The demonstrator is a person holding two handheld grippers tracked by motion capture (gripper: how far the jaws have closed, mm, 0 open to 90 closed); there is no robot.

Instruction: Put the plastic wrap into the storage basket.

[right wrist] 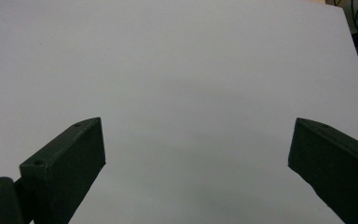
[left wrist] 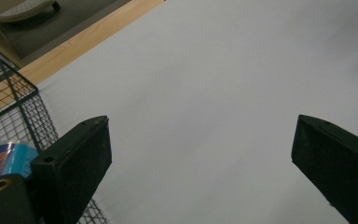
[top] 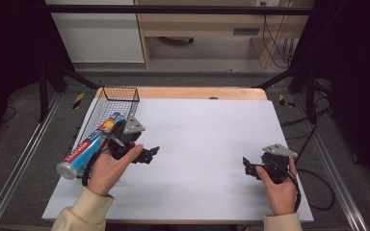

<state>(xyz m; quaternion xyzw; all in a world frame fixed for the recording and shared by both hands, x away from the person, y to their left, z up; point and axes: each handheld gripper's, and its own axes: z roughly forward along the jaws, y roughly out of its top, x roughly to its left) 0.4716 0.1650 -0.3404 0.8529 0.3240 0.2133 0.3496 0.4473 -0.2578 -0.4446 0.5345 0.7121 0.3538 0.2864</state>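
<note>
Grey floor [top: 24, 144], wooden desk [top: 207, 19] behind.

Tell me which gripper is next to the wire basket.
The left gripper: it sits just beside the wire basket holding the blue tube, jaws open and empty. The right gripper is apart, across the white sheet.

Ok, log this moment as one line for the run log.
tube: lying in basket, end sticking out | left gripper: open, empty, beside basket | right gripper: open, empty, over sheet
</note>
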